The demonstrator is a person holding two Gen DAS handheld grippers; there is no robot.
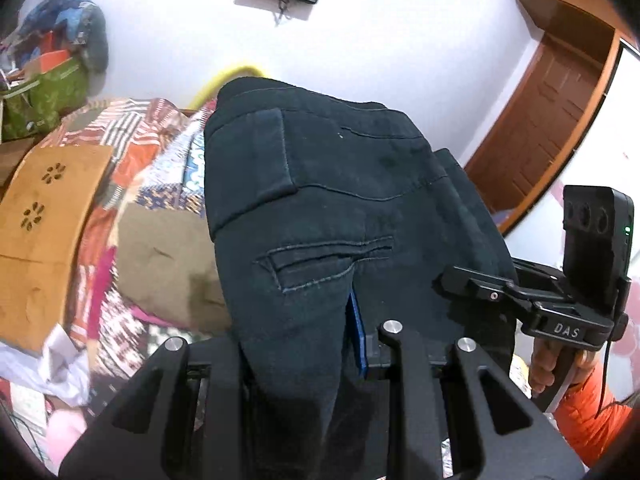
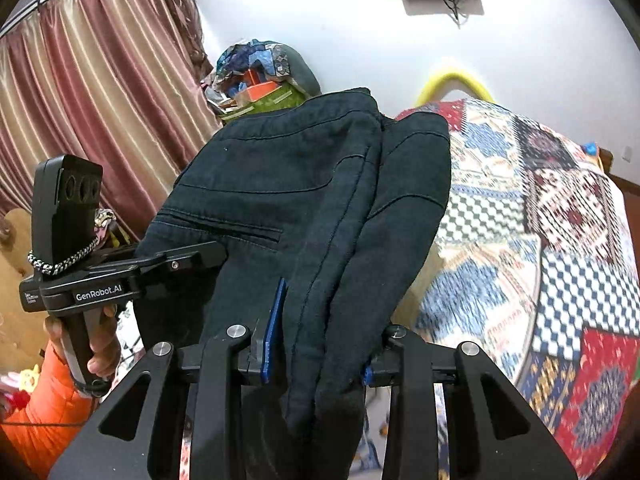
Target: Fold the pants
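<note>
Dark navy pants [image 1: 320, 200], bunched and lifted clear above the patchwork quilt [image 2: 560, 240] on the bed. Left gripper [image 1: 304, 344] clenched on a thick fold of the pants; cloth fills the gap between its jaws, and only one blue pad [image 1: 357, 336] shows, pressed against the fabric on the right side of the fold. Right gripper [image 2: 316, 356] likewise clamped on the pants: a blue pad [image 2: 274, 328] presses the cloth from the left, and a sliver of the other shows at the right edge of the bunched material. Waistband, belt loop and a welt pocket face the left wrist view; seams and a pocket slit face the right wrist view. Each gripper appears in the other's view, just beside the pants, gripped by a hand [image 2: 100, 344] with an orange sleeve [image 2: 36, 412]. Beyond the quilt: yellow curved bar [image 2: 456, 76] at the white wall, a heap of clothes and boxes [image 2: 260, 76] to its left, striped curtain [image 2: 100, 100] further left. Wooden door [image 1: 556, 120] to the right of the pants in the left wrist view; light wooden panel [image 1: 44, 220] to their left.
</note>
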